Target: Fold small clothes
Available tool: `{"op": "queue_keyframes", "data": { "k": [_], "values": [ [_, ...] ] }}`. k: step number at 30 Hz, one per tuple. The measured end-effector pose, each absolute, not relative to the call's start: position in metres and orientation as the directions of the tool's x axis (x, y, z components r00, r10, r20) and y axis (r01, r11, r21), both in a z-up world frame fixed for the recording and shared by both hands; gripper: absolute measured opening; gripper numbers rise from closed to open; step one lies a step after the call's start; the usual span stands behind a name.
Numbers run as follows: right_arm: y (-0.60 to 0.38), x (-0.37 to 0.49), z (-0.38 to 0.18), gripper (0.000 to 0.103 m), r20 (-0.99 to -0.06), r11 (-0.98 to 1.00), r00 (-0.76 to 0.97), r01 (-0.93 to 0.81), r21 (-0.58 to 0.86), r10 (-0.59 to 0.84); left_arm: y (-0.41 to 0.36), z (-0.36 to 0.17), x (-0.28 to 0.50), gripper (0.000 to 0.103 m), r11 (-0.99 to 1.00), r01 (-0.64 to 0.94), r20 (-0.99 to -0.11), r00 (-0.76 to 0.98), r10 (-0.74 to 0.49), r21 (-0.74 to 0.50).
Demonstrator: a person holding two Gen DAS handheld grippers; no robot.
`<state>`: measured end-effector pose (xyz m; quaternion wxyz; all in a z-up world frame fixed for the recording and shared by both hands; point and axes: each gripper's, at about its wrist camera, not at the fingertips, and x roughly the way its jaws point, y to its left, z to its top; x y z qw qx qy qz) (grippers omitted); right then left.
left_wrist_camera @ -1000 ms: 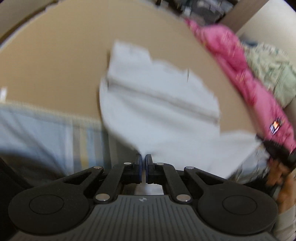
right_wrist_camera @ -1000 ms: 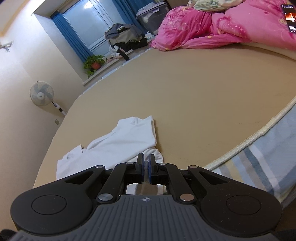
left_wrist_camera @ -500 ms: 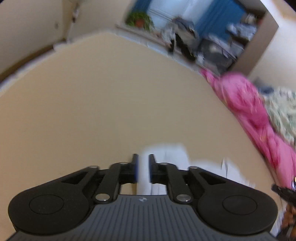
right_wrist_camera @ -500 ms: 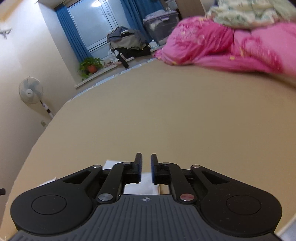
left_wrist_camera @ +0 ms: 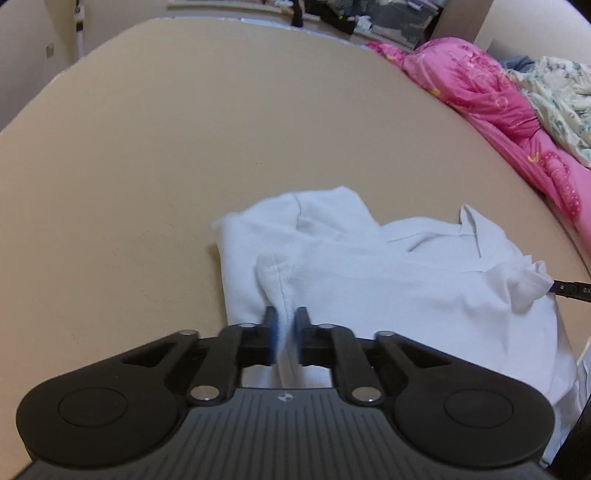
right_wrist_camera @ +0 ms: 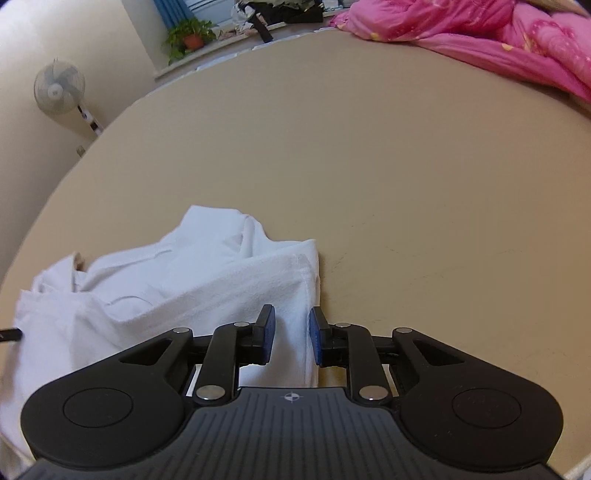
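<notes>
A small white garment (left_wrist_camera: 388,266) lies crumpled and partly folded over itself on the tan bed surface (left_wrist_camera: 184,129). My left gripper (left_wrist_camera: 287,332) has its jaws slightly apart with a pinch of the white cloth still between them. In the right wrist view the same garment (right_wrist_camera: 177,288) lies at the lower left. My right gripper (right_wrist_camera: 291,332) is open, its blue pads either side of the garment's folded right edge, which lies loose between them. The tip of the other gripper (left_wrist_camera: 572,288) shows at the garment's right corner.
A pink quilt (left_wrist_camera: 498,96) and a floral blanket (left_wrist_camera: 557,96) lie along the bed's right side. A standing fan (right_wrist_camera: 59,88), a potted plant (right_wrist_camera: 190,35) and piled clothes stand by the far wall and window.
Both grippers carried the garment's near edge forward over the rest, lowered it onto the bed, and opened their jaws from shut; the right has opened wider.
</notes>
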<state>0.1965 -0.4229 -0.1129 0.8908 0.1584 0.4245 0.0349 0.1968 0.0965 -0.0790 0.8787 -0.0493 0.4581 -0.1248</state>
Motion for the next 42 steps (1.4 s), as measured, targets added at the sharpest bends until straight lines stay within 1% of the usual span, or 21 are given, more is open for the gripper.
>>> {"op": "queue_keyframes", "data": {
  "k": [1, 2, 4, 7, 8, 11, 16, 17, 20, 22, 24, 26, 28, 29, 31, 33, 35, 36, 40, 41, 42],
  "values": [
    [-0.421, 0.197, -0.110, 0.004, -0.731, 0.948, 0.655, 0.066, 0.310, 0.194, 0.102, -0.074, 0.196, 0.005, 0.964, 0.169, -0.780, 0.567, -0.265, -0.205],
    [-0.420, 0.196, -0.103, 0.004, -0.706, 0.950, 0.685, 0.067, 0.306, 0.179, 0.106, -0.067, 0.197, 0.005, 0.965, 0.159, -0.758, 0.597, -0.263, -0.210],
    [-0.418, 0.192, -0.082, 0.004, -0.620, 0.945, 0.768, 0.063, 0.322, 0.160, 0.114, -0.048, 0.193, 0.005, 0.971, 0.127, -0.688, 0.687, -0.233, -0.202],
    [-0.411, 0.193, -0.059, 0.004, -0.483, 0.945, 0.866, 0.041, 0.325, 0.129, 0.113, -0.034, 0.197, 0.005, 0.992, 0.074, -0.596, 0.794, -0.124, -0.107],
    [-0.405, 0.199, -0.057, 0.004, -0.470, 0.954, 0.877, 0.047, 0.298, 0.104, 0.114, -0.033, 0.201, 0.005, 0.993, 0.063, -0.587, 0.803, -0.109, -0.098],
    [-0.391, 0.221, -0.066, 0.004, -0.490, 0.964, 0.869, 0.063, 0.257, 0.073, 0.112, -0.043, 0.215, 0.005, 0.996, 0.043, -0.595, 0.800, -0.083, -0.081],
    [-0.377, 0.252, -0.085, 0.004, -0.558, 0.970, 0.829, 0.105, 0.218, 0.035, 0.106, -0.058, 0.230, 0.006, 0.994, 0.071, -0.626, 0.773, -0.104, -0.077],
    [-0.377, 0.256, -0.089, 0.004, -0.569, 0.971, 0.822, 0.116, 0.210, 0.024, 0.105, -0.063, 0.236, 0.010, 0.993, 0.083, -0.634, 0.765, -0.114, -0.078],
    [-0.375, 0.270, -0.104, 0.004, -0.622, 0.971, 0.783, 0.155, 0.181, -0.009, 0.106, -0.074, 0.249, 0.014, 0.995, 0.076, -0.673, 0.732, -0.103, -0.069],
    [-0.374, 0.275, -0.114, 0.006, -0.672, 0.971, 0.740, 0.184, 0.155, -0.033, 0.111, -0.073, 0.250, 0.014, 0.991, 0.072, -0.683, 0.719, -0.127, -0.109],
    [-0.376, 0.270, -0.115, 0.013, -0.689, 0.965, 0.723, 0.213, 0.150, -0.053, 0.116, -0.069, 0.247, 0.014, 0.984, 0.080, -0.691, 0.703, -0.170, -0.161],
    [-0.381, 0.260, -0.107, 0.013, -0.680, 0.955, 0.733, 0.210, 0.209, -0.013, 0.120, -0.065, 0.240, 0.018, 0.979, 0.070, -0.720, 0.668, -0.188, -0.191],
    [-0.384, 0.244, -0.097, 0.014, -0.685, 0.941, 0.724, 0.175, 0.290, 0.076, 0.124, -0.064, 0.227, 0.020, 0.967, 0.063, -0.761, 0.606, -0.233, -0.246],
    [-0.384, 0.235, -0.094, 0.014, -0.699, 0.936, 0.704, 0.150, 0.319, 0.126, 0.126, -0.063, 0.221, 0.020, 0.961, 0.064, -0.782, 0.569, -0.255, -0.268],
    [-0.384, 0.220, -0.088, 0.015, -0.740, 0.937, 0.655, 0.144, 0.318, 0.150, 0.127, -0.057, 0.207, 0.020, 0.957, 0.066, -0.812, 0.515, -0.274, -0.282],
    [-0.381, 0.200, -0.084, 0.015, -0.774, 0.941, 0.614, 0.145, 0.304, 0.155, 0.132, -0.051, 0.189, 0.026, 0.951, 0.064, -0.821, 0.490, -0.293, -0.302],
    [-0.379, 0.179, -0.085, 0.016, -0.791, 0.942, 0.587, 0.138, 0.306, 0.171, 0.133, -0.049, 0.168, 0.041, 0.948, 0.064, -0.829, 0.469, -0.305, -0.312],
    [-0.378, 0.171, -0.087, 0.017, -0.796, 0.943, 0.579, 0.134, 0.305, 0.176, 0.133, -0.050, 0.157, 0.043, 0.949, 0.068, -0.833, 0.463, -0.304, -0.308],
    [-0.376, 0.145, -0.107, 0.018, -0.824, 0.940, 0.532, 0.139, 0.312, 0.194, 0.126, -0.079, 0.129, 0.043, 0.962, 0.066, -0.853, 0.448, -0.267, -0.267],
    [-0.375, 0.143, -0.108, 0.018, -0.825, 0.941, 0.529, 0.135, 0.312, 0.197, 0.125, -0.089, 0.128, 0.035, 0.966, 0.055, -0.871, 0.421, -0.252, -0.253],
    [-0.373, 0.140, -0.108, 0.014, -0.817, 0.942, 0.541, 0.120, 0.312, 0.201, 0.123, -0.094, 0.128, 0.027, 0.972, 0.048, -0.887, 0.401, -0.229, -0.230]
  ]
}}
